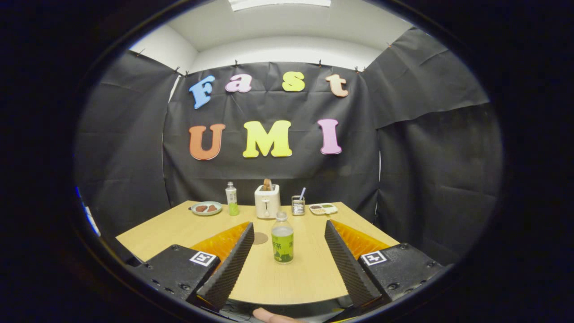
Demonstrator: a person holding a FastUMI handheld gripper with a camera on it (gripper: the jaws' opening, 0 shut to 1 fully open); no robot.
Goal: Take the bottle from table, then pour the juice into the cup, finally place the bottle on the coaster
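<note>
**A:** What was the gripper doing?

**B:** Its two fingers were spread wide apart. They held nothing. Each finger was a dark wedge with a bumpy, ridged face, and it had shiny orange plastic behind it.

**A:** Where was the bottle?

**B:** It stood upright on the table, between the two fingers and not touching them. It was a clear round bottle with a green label and a pale cap.

**A:** What was the table like?

**B:** It was light wood, smooth and flat. A small round brown coaster lay flat just left of the bottle, partly hidden by the left finger.

**A:** What was farther back?

**B:** Beyond the fingers, near the black cloth wall, stood a white boxy toaster with something brown sticking out of the top. Left of it was a second thin bottle with green in the bottom, and a round plate. Right of it were a small shiny cup and a flat tray.
</note>
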